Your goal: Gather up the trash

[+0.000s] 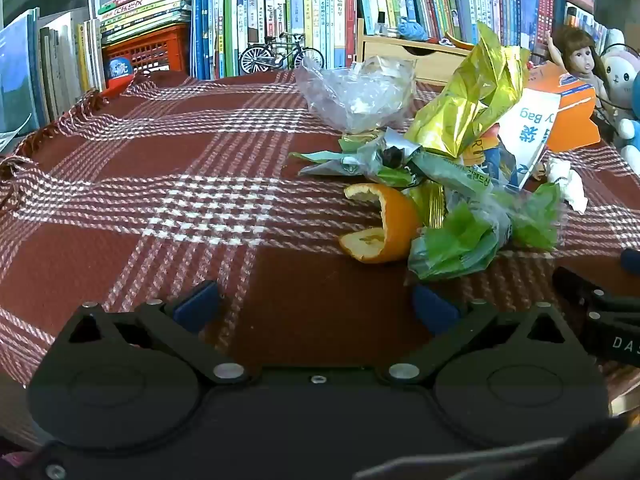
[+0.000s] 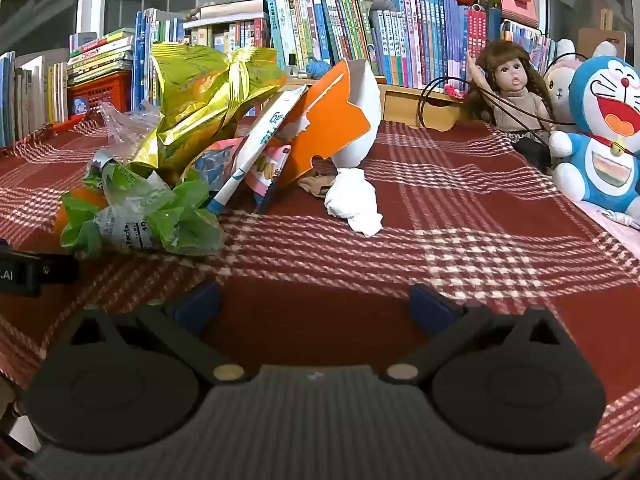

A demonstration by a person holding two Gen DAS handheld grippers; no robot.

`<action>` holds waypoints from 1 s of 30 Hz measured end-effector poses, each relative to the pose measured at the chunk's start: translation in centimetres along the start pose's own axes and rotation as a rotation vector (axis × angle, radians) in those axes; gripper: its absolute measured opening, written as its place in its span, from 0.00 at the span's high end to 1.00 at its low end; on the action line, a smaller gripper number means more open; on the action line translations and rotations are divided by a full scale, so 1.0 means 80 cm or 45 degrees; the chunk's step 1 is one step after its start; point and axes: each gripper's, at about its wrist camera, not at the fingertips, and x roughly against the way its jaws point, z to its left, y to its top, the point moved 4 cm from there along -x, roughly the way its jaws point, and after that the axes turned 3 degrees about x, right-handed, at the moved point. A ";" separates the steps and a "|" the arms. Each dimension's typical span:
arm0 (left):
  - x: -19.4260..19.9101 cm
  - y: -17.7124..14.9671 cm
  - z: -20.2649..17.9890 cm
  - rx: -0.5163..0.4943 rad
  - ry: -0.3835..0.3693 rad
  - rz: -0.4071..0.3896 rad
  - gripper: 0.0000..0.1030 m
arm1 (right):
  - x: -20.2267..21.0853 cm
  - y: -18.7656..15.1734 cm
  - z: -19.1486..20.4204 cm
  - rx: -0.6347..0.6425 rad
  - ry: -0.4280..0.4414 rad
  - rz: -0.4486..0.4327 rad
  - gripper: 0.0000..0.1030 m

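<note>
Left wrist view: the left gripper (image 1: 316, 306) hangs low over a red plaid tablecloth (image 1: 160, 184), its two blue fingertips spread wide with nothing between them. The trash lies in one heap ahead and to the right: one orange peel (image 1: 384, 226) at the near edge, touching one crumpled green wrapper (image 1: 460, 242); behind them one gold foil bag (image 1: 464, 100) stands up, one clear plastic bag (image 1: 356, 88) sits to its left, and one torn orange and white carton (image 1: 560, 112) leans to its right. One white tissue wad (image 1: 568, 184) lies just beside the heap. One miniature bicycle (image 1: 280, 54) stands before the rows of books (image 1: 280, 12).

Right wrist view: the right gripper (image 2: 316, 306) is likewise wide open and empty above the cloth. The heap sits ahead to the left, the tissue wad (image 2: 354, 200) nearest the middle. Three toys line the right edge: one doll (image 2: 512, 88), one pink plush (image 2: 560, 80), one blue cat plush (image 2: 604, 128).
</note>
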 end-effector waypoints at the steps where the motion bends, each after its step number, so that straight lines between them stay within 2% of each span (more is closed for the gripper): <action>1: 0.000 0.000 0.000 0.002 0.001 -0.001 0.00 | 0.000 0.000 0.000 0.000 0.000 0.000 0.00; 30: -0.002 0.002 0.001 -0.026 -0.010 0.013 0.00 | -0.003 0.000 -0.001 0.006 -0.002 0.011 0.00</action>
